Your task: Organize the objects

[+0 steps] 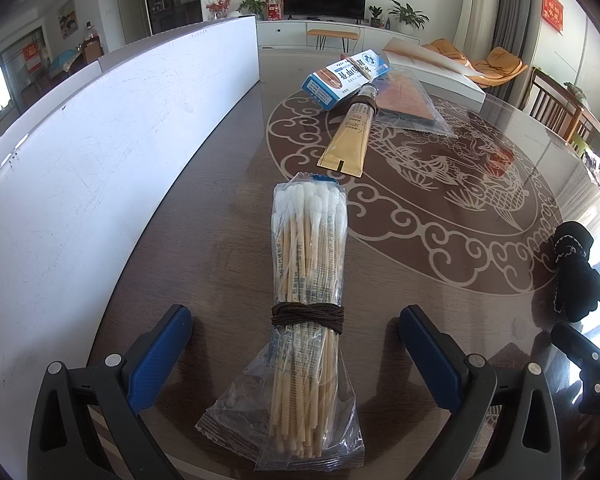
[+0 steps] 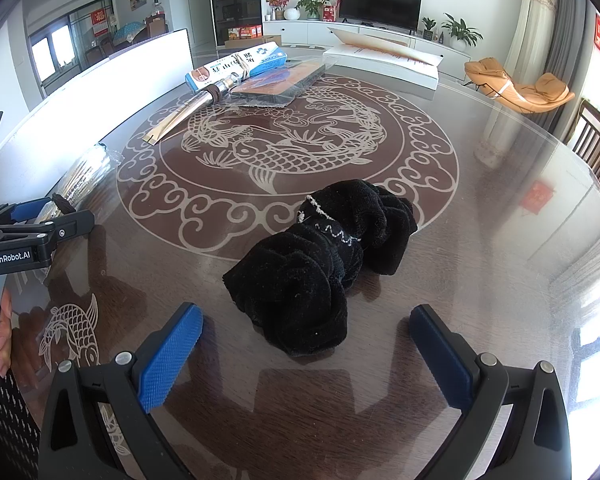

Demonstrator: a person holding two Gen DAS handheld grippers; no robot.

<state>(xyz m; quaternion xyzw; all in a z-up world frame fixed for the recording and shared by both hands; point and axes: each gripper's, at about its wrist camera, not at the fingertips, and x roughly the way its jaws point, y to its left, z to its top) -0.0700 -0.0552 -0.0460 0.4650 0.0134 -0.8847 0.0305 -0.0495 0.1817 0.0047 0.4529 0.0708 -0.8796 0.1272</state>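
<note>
We see a bright living room: a dark television [image 2: 380, 5] on a long white cabinet [image 2: 364, 34], potted plants [image 2: 460, 34] beside it, an orange lounge chair [image 2: 516, 88] to its right near grey curtains [image 1: 512, 20]

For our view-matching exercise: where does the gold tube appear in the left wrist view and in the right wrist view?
Left wrist view: gold tube upper centre, beyond the swab bundle.
Right wrist view: gold tube upper left, seen edge-on.
Shared landmark: the blue-and-white box at the tube's capped end.
</note>
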